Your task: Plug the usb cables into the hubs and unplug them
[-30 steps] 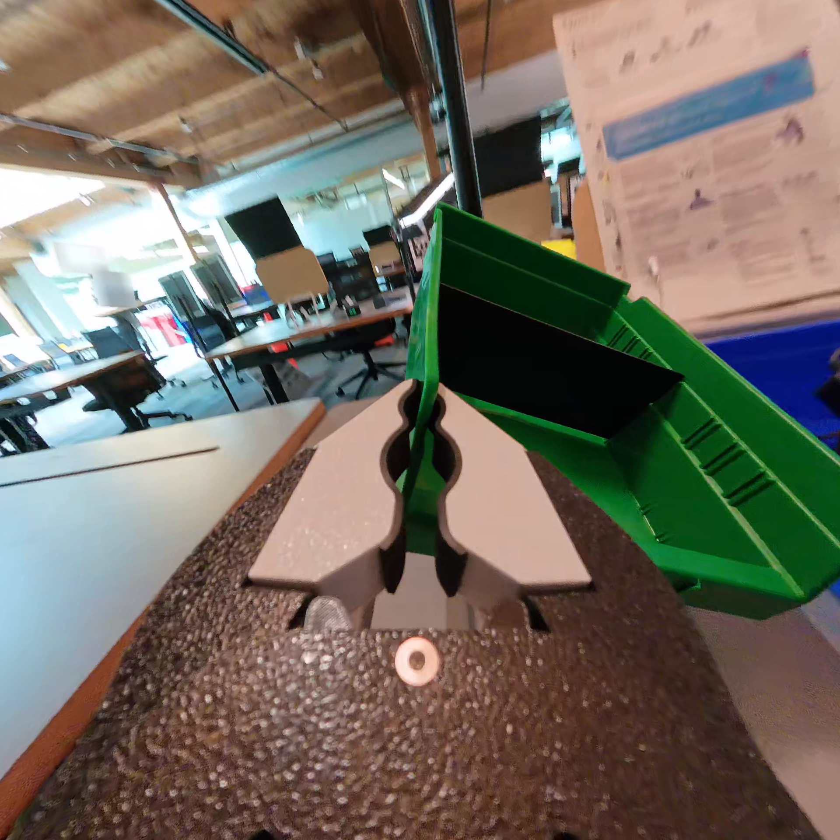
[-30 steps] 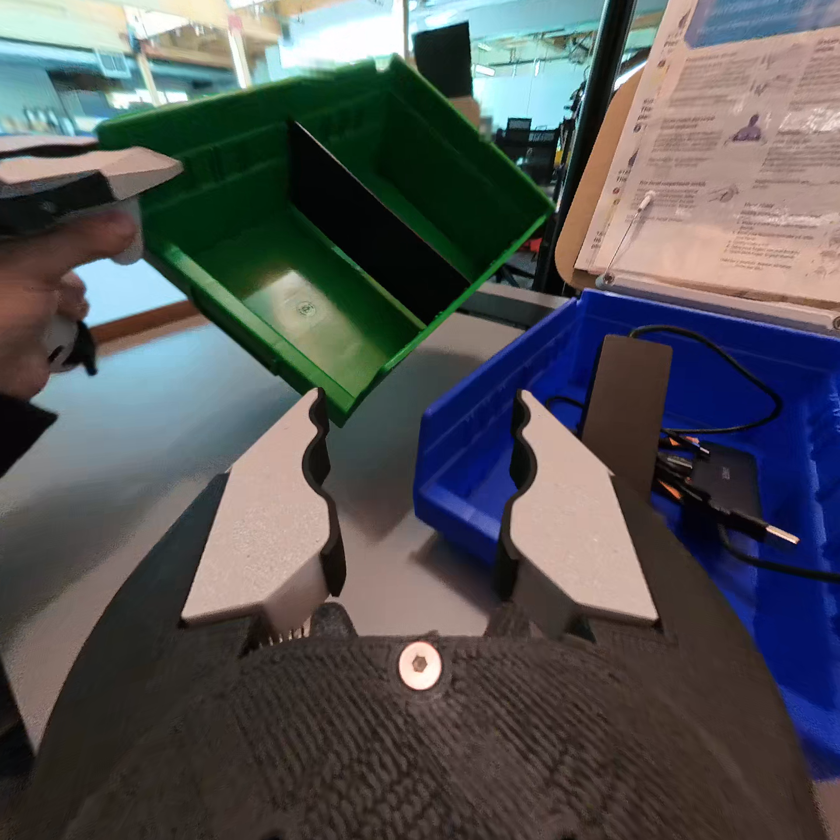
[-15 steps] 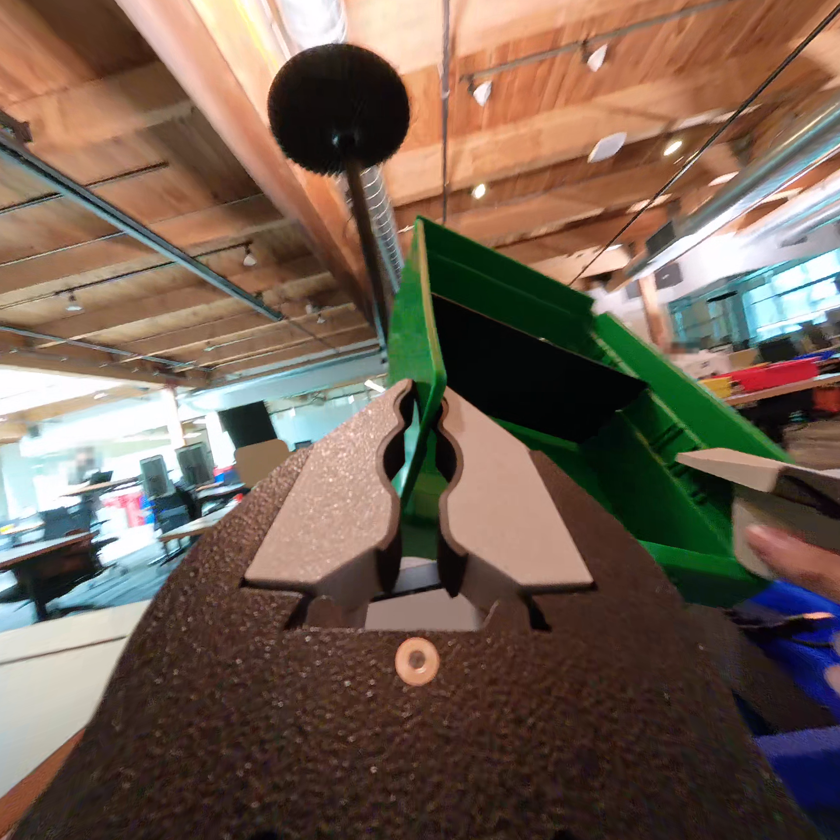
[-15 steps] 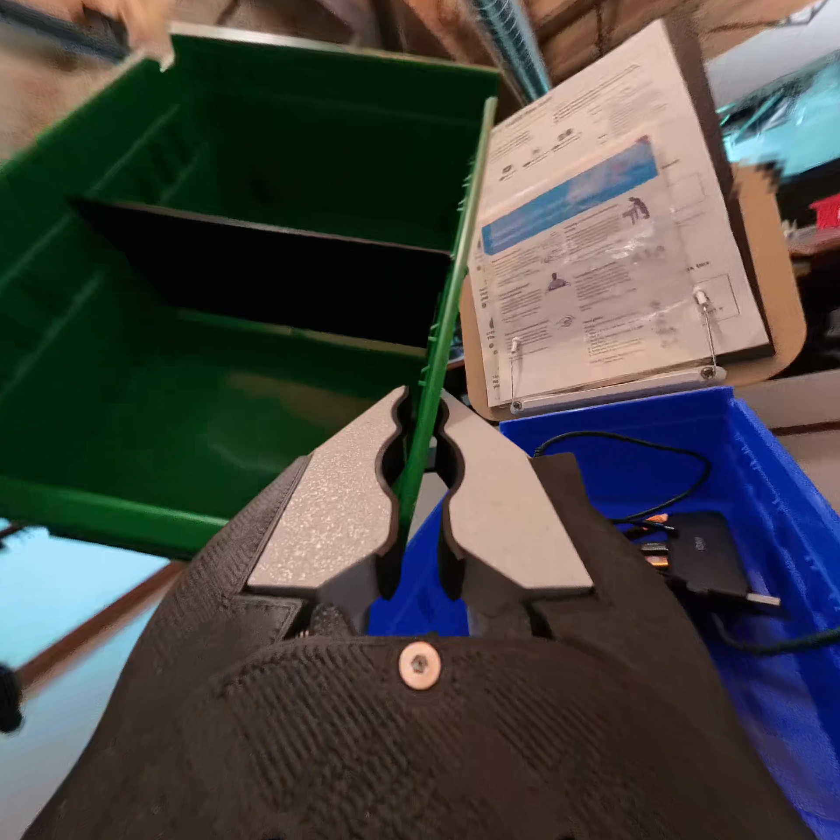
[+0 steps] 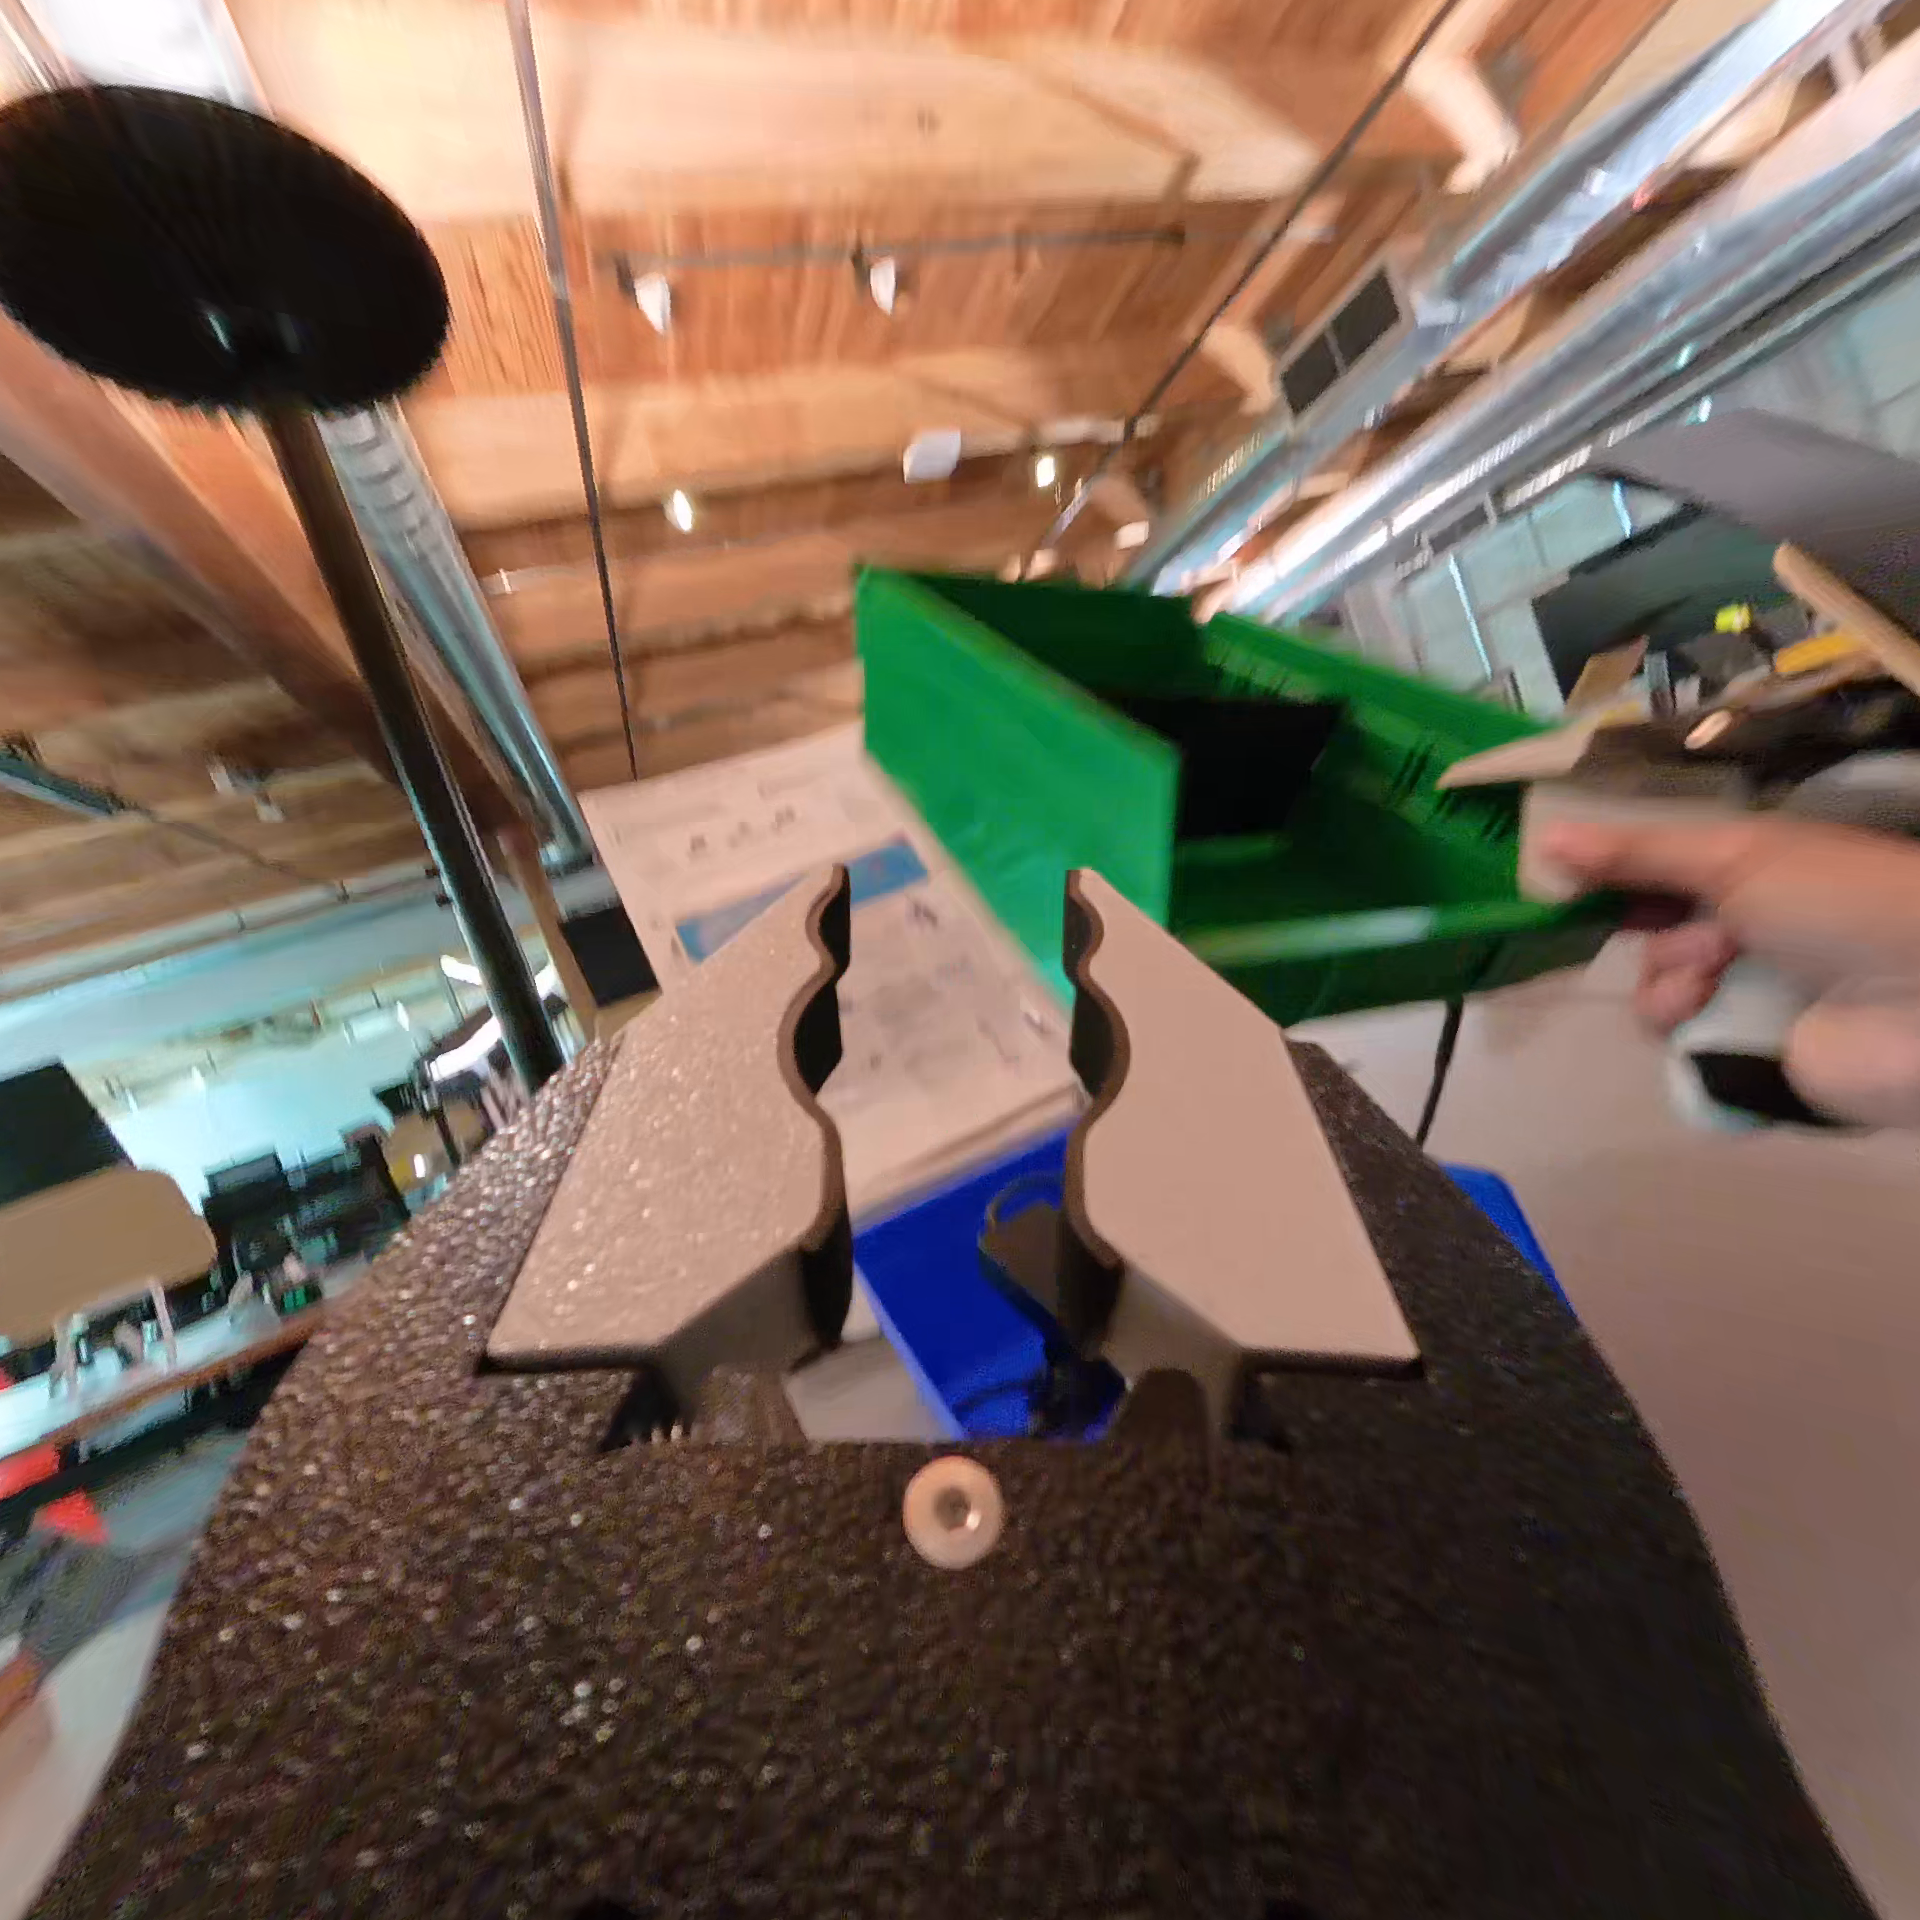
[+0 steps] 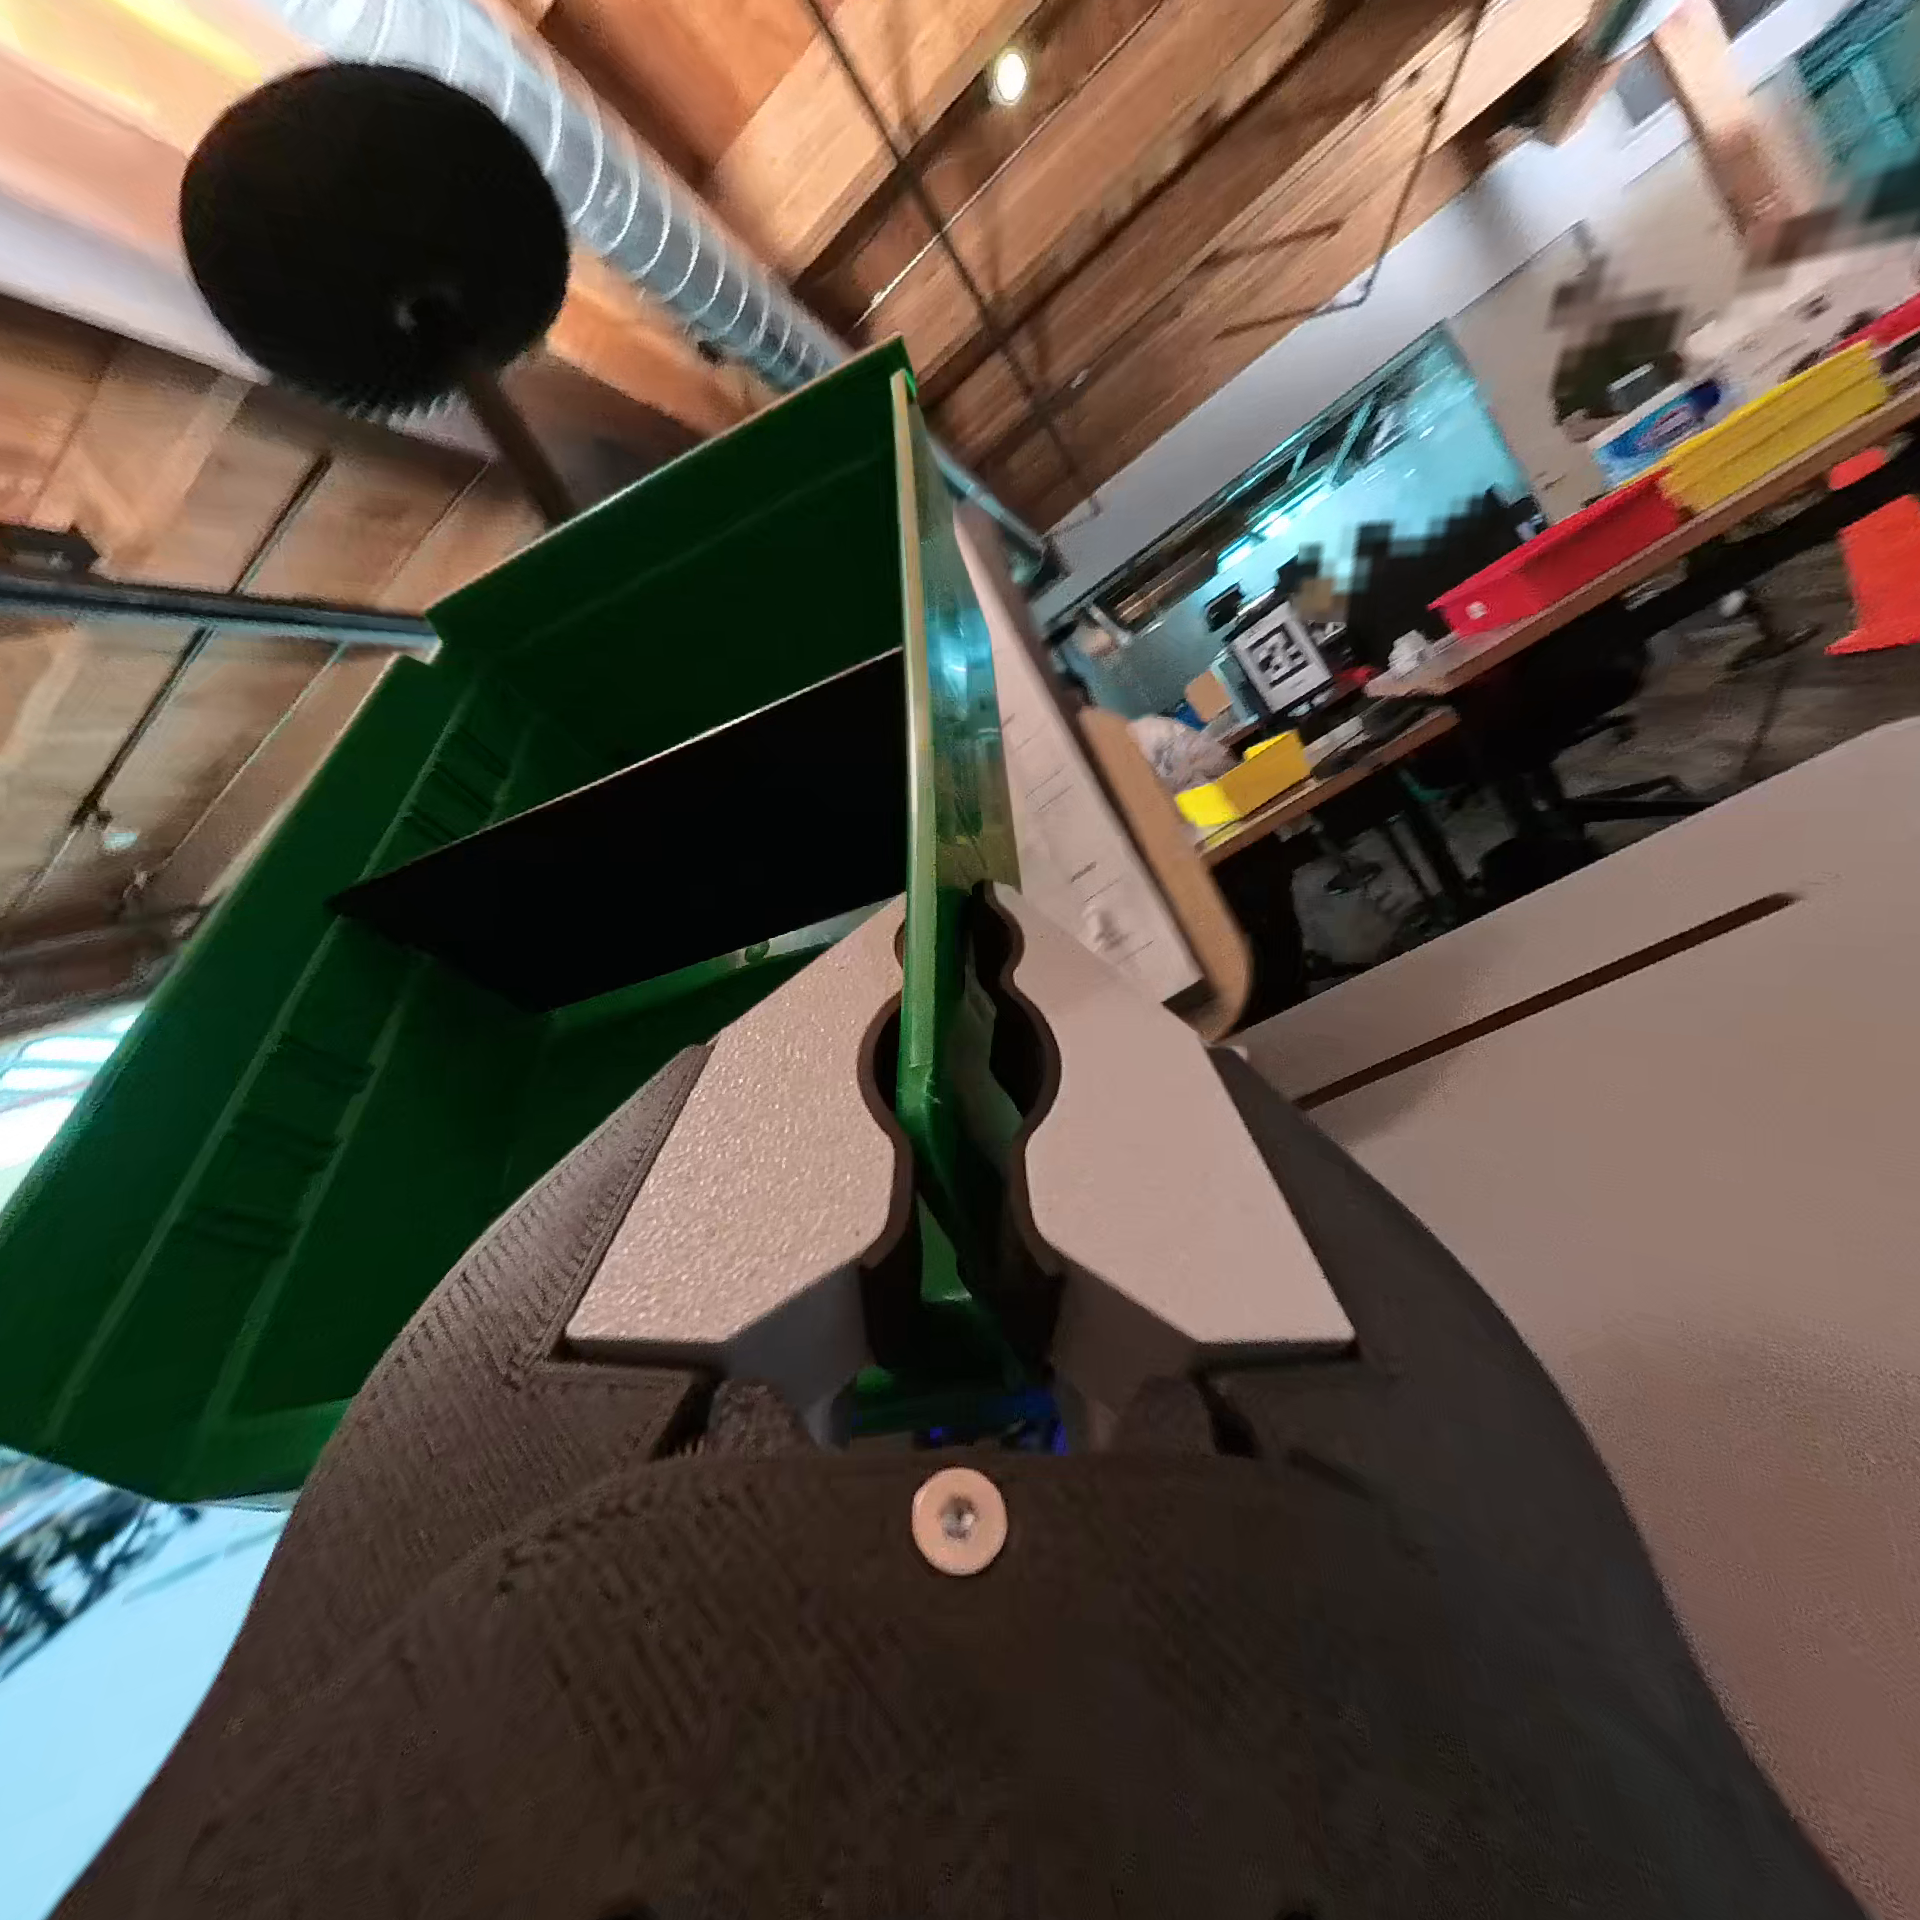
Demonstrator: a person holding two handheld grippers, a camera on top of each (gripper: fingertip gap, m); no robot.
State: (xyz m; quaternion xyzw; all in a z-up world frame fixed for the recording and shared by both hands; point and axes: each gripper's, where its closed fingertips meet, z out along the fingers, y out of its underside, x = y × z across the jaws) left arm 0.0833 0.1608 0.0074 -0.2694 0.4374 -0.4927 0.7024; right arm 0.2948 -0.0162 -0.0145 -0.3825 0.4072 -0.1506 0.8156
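Left gripper (image 5: 956, 935): jaws apart, nothing between them. Through the gap, a blue bin (image 5: 935, 1299) sits low and near, with a dark cable (image 5: 1013, 1221) looping inside it; hubs not clear in either view. A printed sheet (image 5: 831, 935) stands behind the blue bin.

Right gripper (image 6: 961, 935): jaws clamped on the side wall of a green bin (image 6: 436, 987), which is held up off the table and tilted. Black divider (image 6: 644, 862) crosses its inside. In the left wrist view the green bin (image 5: 1018, 769) hangs far right, with a hand (image 5: 1787, 935) at its right end, blurred.

Grey table (image 6: 1610, 1091) lies right. Black round disc on a pole (image 6: 374, 229) overhead at left.
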